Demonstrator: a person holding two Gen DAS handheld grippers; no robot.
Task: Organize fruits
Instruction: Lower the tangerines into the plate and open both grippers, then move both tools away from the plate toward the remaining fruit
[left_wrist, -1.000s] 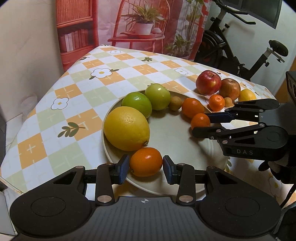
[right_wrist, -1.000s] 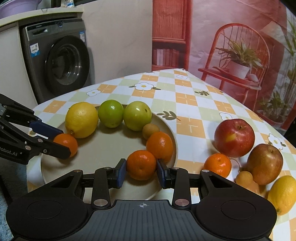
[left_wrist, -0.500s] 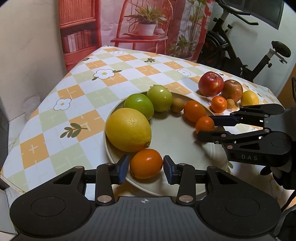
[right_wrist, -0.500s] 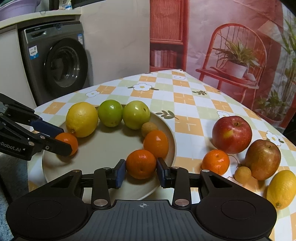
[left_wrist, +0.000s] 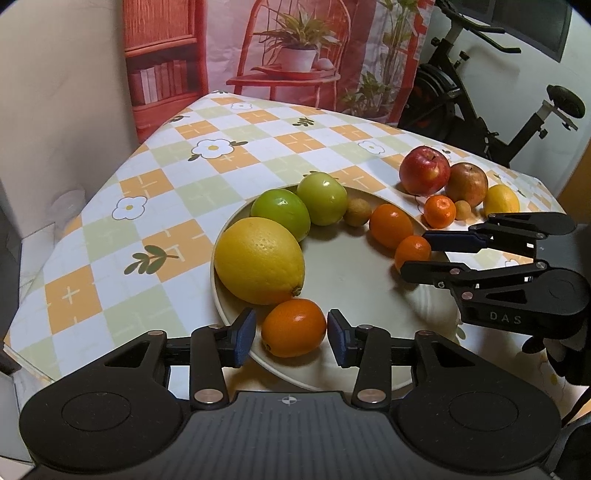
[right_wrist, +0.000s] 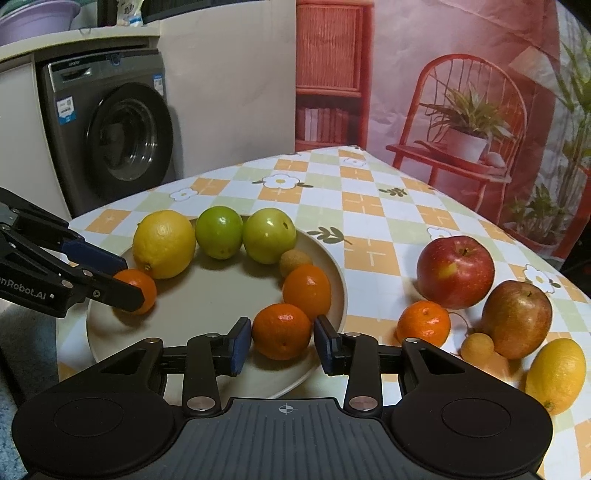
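A beige plate (left_wrist: 369, 288) holds a ring of fruit: a big lemon (left_wrist: 258, 264), two green fruits (left_wrist: 280, 214), a small brown fruit (left_wrist: 357, 211) and several oranges. My left gripper (left_wrist: 291, 332) straddles an oval orange (left_wrist: 293, 332) resting on the plate's near rim. Its jaws are opening, and a gap shows beside the left pad. My right gripper (right_wrist: 282, 339) straddles a round tangerine (right_wrist: 281, 330) on the plate's other side. Its jaws are opening too, with a sliver of space at the right pad. Each gripper also shows in the other's view.
On the checked tablecloth right of the plate (right_wrist: 207, 295) lie a red apple (right_wrist: 456, 271), a duller apple (right_wrist: 517, 317), a tangerine (right_wrist: 423, 323), a small yellow fruit (right_wrist: 476, 347) and a lemon (right_wrist: 556, 374). A washing machine (right_wrist: 110, 140) and an exercise bike (left_wrist: 480, 92) stand beyond the table.
Both grippers' pads have spread slightly away from the oranges they were pressing. The oranges stay on the plate, and neither hand has shifted noticeably.
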